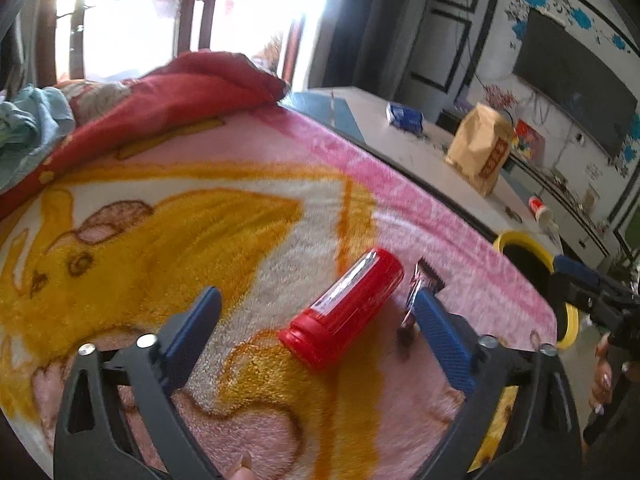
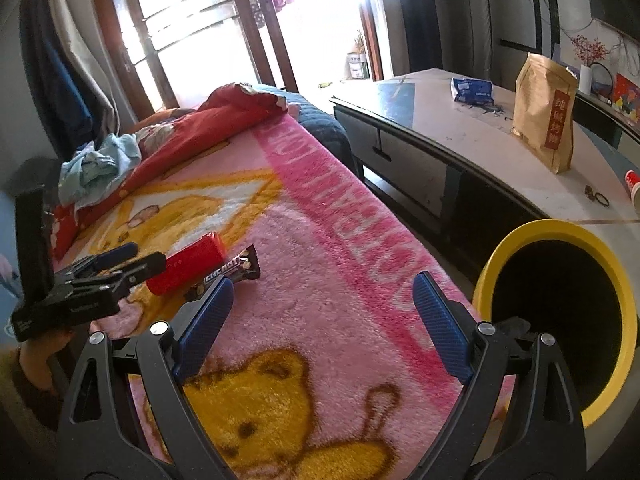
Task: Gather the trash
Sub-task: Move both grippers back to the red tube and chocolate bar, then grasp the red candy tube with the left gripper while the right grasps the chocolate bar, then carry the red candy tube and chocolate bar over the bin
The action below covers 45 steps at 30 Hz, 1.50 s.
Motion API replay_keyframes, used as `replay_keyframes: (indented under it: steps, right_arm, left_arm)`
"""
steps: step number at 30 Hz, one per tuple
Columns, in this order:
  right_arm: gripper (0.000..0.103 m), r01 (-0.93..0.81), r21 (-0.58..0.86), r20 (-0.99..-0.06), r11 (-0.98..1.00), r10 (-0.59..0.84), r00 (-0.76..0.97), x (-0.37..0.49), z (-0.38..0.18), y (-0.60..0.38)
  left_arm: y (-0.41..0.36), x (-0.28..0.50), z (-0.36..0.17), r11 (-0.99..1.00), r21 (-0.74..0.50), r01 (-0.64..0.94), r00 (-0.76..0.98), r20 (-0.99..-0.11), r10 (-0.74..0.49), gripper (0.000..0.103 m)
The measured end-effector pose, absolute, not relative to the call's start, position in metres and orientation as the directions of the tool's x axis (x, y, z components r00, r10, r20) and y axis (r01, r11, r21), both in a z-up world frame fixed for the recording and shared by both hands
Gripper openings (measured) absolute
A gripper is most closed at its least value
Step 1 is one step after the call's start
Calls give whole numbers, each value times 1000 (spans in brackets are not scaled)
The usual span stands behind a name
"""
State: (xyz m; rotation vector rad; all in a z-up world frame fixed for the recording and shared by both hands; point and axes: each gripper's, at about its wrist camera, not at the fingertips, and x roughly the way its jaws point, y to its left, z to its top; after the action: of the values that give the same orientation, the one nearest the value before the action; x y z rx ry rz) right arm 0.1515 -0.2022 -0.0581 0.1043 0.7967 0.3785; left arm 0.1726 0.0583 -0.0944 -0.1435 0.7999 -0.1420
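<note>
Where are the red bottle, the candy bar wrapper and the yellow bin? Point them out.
red bottle point(image 1: 352, 304): left wrist view, middle of its body.
candy bar wrapper point(image 2: 236, 270): right wrist view, on the printed lettering.
yellow bin point(image 2: 490, 264): right wrist view, on its near-left rim.

a lived-in home bedroom: a bed under a pink cartoon blanket point(image 2: 328, 208) with a red quilt point(image 2: 224, 120) at its far end, a low cabinet point(image 2: 420, 120) with snack bags to the right, a barred window point(image 2: 192, 20) beyond.
</note>
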Motion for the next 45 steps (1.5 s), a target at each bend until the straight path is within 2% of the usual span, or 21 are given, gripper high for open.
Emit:
replay_keyframes:
  steps: [3, 10, 13, 16, 17, 18, 22, 25, 27, 29, 31, 34, 45]
  right_arm:
    - [83, -291, 239, -688, 926, 373, 623, 156, -62, -198]
    - [83, -289, 280, -709, 915, 401, 580, 171, -72, -183]
    - [83, -294, 303, -719, 907, 420, 554, 179, -77, -172]
    - [83, -296, 315, -729, 902, 430, 533, 187, -82, -161]
    - [81, -297, 319, -732, 900, 433, 526, 189, -83, -157]
    - [80, -301, 324, -735, 897, 440, 516, 192, -85, -152]
    - [75, -307, 339, -750, 889, 452, 482, 200, -94, -138]
    - [67, -304, 355, -764, 884, 462, 451, 205, -100, -129]
    - [57, -302, 360, -772, 883, 463, 435, 206, -104, -124]
    - [51, -306, 349, -771, 886, 457, 445, 203, -105, -121]
    - [35, -315, 357, -765, 879, 469, 442, 202, -106, -122]
    - [23, -308, 392, -755, 867, 495, 431, 200, -106, -127]
    - [18, -274, 399, -722, 875, 484, 495, 188, -87, -169]
  left_arm:
    - [58, 180, -100, 982, -167, 90, 661, -727, -184, 77]
    - [58, 191, -114, 964, -227, 141, 601, -754, -265, 69]
    - [57, 193, -118, 957, -248, 151, 591, -754, -288, 62]
    - [53, 190, -120, 958, -243, 150, 588, -757, -284, 42]
    - [54, 189, -121, 959, -241, 146, 587, -759, -280, 32]
    - [56, 189, -122, 959, -245, 139, 587, -760, -280, 28]
    - [66, 182, -123, 951, -289, 109, 594, -748, -296, 27]
    - [71, 175, -120, 950, -303, 80, 610, -739, -287, 27]
    - [74, 171, -118, 950, -304, 66, 622, -732, -278, 27]
    - [76, 167, -113, 950, -306, 55, 638, -722, -269, 27]
    - [78, 165, -109, 946, -320, 51, 647, -711, -275, 27]
    - [76, 163, -102, 944, -326, 58, 657, -700, -282, 27]
    - [39, 159, -81, 928, -341, 148, 663, -662, -349, 27]
